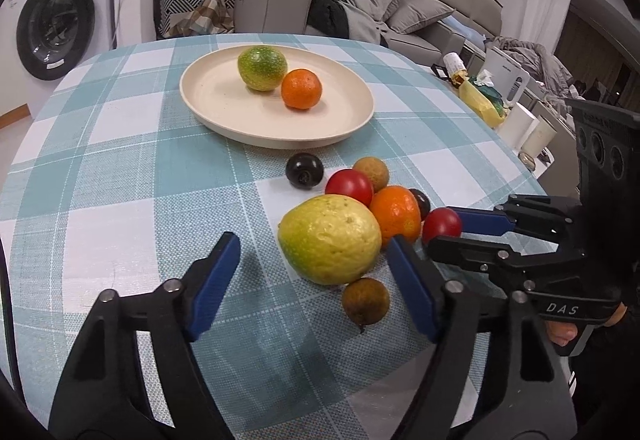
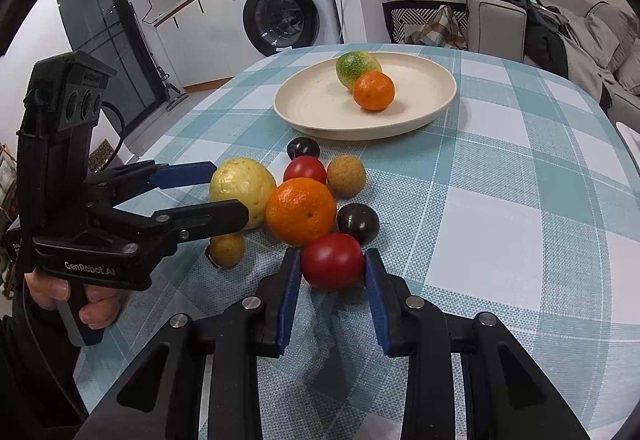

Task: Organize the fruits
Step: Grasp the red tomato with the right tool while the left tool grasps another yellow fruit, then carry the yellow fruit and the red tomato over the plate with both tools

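A cream plate (image 1: 224, 108) (image 2: 312, 108) holds a green citrus (image 1: 262, 67) (image 2: 356, 69) and a small orange (image 1: 301, 89) (image 2: 373, 91). A heap of fruit lies in front of it: a yellow guava (image 1: 329, 239) (image 2: 241, 192), an orange (image 1: 396, 214) (image 2: 301, 211), two red tomatoes (image 1: 349, 186) (image 2: 305, 170), two dark plums (image 1: 304, 170) (image 2: 358, 223) and two brown longans (image 1: 365, 300) (image 2: 346, 175). My left gripper (image 1: 314, 272) (image 2: 228, 192) is open beside the guava. My right gripper (image 2: 332, 268) (image 1: 444, 230) is shut on the near red tomato (image 2: 332, 260) (image 1: 441, 225).
The round table has a blue checked cloth (image 1: 120, 180) (image 2: 520, 200). A washing machine (image 1: 52, 20) (image 2: 284, 4) stands behind it. A grey sofa (image 1: 400, 12) with clothes and a side shelf with cups (image 1: 532, 128) lie at the right.
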The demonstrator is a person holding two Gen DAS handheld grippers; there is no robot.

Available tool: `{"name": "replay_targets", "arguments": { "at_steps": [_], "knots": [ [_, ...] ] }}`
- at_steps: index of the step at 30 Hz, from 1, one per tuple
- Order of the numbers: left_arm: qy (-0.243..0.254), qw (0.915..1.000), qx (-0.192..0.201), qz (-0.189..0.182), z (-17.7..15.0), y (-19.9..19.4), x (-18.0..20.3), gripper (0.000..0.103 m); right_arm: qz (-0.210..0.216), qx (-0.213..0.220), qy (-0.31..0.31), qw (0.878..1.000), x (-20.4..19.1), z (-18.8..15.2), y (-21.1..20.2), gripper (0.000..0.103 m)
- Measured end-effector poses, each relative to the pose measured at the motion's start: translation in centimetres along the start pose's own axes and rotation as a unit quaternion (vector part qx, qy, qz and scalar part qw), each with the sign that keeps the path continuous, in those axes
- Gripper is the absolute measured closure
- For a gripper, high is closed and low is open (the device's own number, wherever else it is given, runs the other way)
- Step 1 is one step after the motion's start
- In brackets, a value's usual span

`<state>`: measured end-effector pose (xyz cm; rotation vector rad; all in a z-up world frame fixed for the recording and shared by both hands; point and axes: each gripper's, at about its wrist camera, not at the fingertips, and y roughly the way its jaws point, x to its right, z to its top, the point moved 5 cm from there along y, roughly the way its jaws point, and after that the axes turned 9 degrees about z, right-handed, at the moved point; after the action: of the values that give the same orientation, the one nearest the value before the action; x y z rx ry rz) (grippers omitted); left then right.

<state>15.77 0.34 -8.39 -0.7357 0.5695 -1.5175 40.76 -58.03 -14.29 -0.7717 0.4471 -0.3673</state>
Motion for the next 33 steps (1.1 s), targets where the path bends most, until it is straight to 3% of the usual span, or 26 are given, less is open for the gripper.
{"name": "replay_targets", "arguments": {
  "at_steps": [5, 33],
  "knots": [
    [0.006, 0.9998, -0.006, -0.019, 0.0, 0.2, 0.5, 0.052, -0.001, 0.002, -0.001, 1.000, -0.1, 0.0, -0.2, 0.070],
    [-0.017, 0.9991, 0.031, -0.025, 0.1, -1.6, -0.5, 0.053, -0.005, 0.020, -0.001, 1.000, 0.1, 0.2, -1.1, 0.070]
  ]
}}
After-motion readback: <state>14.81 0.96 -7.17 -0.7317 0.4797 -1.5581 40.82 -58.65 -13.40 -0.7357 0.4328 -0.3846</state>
